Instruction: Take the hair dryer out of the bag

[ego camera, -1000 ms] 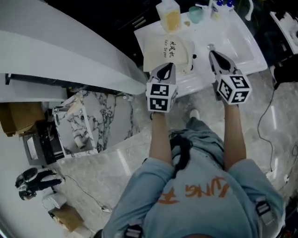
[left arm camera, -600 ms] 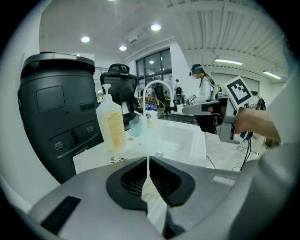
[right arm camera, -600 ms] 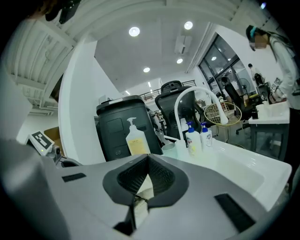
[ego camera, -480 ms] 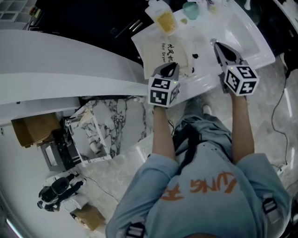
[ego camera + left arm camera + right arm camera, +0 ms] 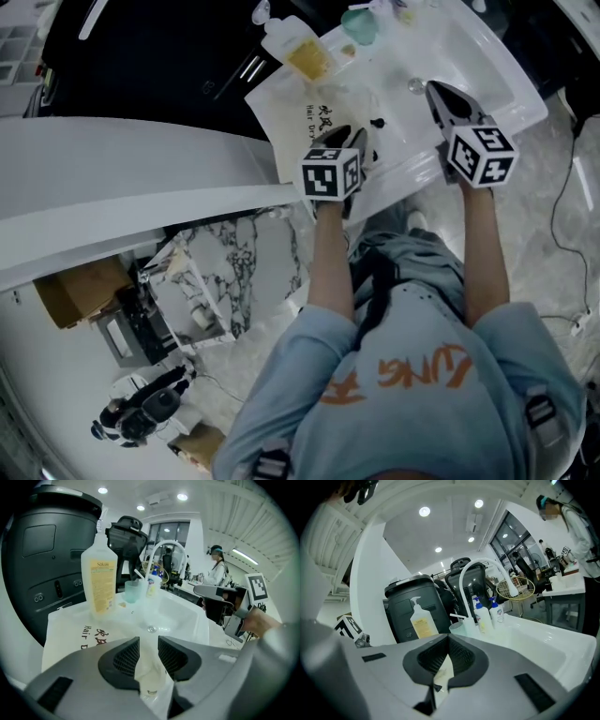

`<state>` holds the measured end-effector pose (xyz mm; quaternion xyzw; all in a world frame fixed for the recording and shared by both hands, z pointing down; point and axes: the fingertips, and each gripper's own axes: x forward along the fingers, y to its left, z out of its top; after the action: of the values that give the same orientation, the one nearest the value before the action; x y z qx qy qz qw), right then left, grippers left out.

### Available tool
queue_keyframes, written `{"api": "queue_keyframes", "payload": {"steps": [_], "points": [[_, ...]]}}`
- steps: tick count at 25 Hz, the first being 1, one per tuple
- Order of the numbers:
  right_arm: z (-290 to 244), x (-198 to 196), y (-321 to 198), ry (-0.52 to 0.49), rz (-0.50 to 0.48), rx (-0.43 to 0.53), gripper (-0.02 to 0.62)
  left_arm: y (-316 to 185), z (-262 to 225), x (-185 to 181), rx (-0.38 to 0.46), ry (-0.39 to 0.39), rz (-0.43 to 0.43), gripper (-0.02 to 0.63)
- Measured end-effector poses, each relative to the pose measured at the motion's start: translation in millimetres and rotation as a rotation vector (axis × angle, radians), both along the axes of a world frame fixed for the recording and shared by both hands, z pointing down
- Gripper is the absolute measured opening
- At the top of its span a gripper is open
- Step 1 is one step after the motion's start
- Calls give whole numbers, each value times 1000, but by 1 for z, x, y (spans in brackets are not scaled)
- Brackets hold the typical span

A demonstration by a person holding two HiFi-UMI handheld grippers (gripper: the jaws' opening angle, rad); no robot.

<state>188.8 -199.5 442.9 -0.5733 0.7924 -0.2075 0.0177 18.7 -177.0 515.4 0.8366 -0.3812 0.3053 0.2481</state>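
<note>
A cream cloth bag (image 5: 300, 117) printed "Hair Dryer" lies flat on the white counter left of the sink basin (image 5: 473, 66). No hair dryer shows outside it. My left gripper (image 5: 345, 142) hangs over the bag's near right corner. Its jaws are opening, with a clear gap and nothing pressed between the pads. In the left gripper view the bag (image 5: 70, 637) spreads to the left of that gripper (image 5: 148, 641). My right gripper (image 5: 439, 94) is shut and empty above the basin's near rim. It points level toward the faucet (image 5: 469, 576), its jaws (image 5: 447, 641) closed.
A yellow soap bottle (image 5: 298, 52) and a teal cup (image 5: 361, 23) stand behind the bag. Two pump bottles (image 5: 487, 613) sit by the faucet. A dark bin (image 5: 47, 559) stands beyond the counter. A person (image 5: 216, 571) stands far off.
Both grippers moved forward over the counter. The left one dropped toward the bag's near corner and its jaws went from shut to apart. The right one stayed shut.
</note>
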Motion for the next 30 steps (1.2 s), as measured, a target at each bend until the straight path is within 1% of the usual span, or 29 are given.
{"api": "queue_keyframes", "payload": {"steps": [2,3,4,6,7,10,11,12,13,15,18,21,23,27,30], "points": [[10,1,1,-17,1,-14,-2,-1,12,-1,-25,-53,-11,120],[13,5,1,-22,4,-18,-2,-2,17,1,-32,-66,-14,120],[14,9,1,-26,11,-19,-2,-4,19,4,-38,-56,-19,121],[14,18,-1,-39,30,-18,-2,-9,18,12,-53,-17,-26,144],[15,22,-1,-53,41,-20,-2,-12,20,15,-63,-17,-26,152],[21,27,1,-98,55,-32,-2,-15,31,15,-93,-85,-42,152],[22,28,1,-101,54,-35,-2,-15,35,13,-98,-109,-50,149],[23,29,1,-100,52,-36,-2,-15,37,12,-99,-125,-55,131],[23,31,1,-98,52,-36,-2,-16,39,11,-98,-131,-58,90],[23,32,1,-100,52,-38,-2,-15,40,9,-93,-114,-73,37],[23,25,2,-107,32,-45,-2,-16,34,-1,-81,-52,-111,29],[27,12,1,-98,-15,-62,-2,-19,21,-11,-70,16,-143,26],[32,-4,0,-77,-62,-84,-2,-19,14,-17,-54,38,-151,26],[49,-43,0,-48,-179,-146,0,-17,6,-32,-9,39,-155,27],[67,-80,3,-32,-299,-202,10,-19,1,-40,5,86,-181,26]]}}
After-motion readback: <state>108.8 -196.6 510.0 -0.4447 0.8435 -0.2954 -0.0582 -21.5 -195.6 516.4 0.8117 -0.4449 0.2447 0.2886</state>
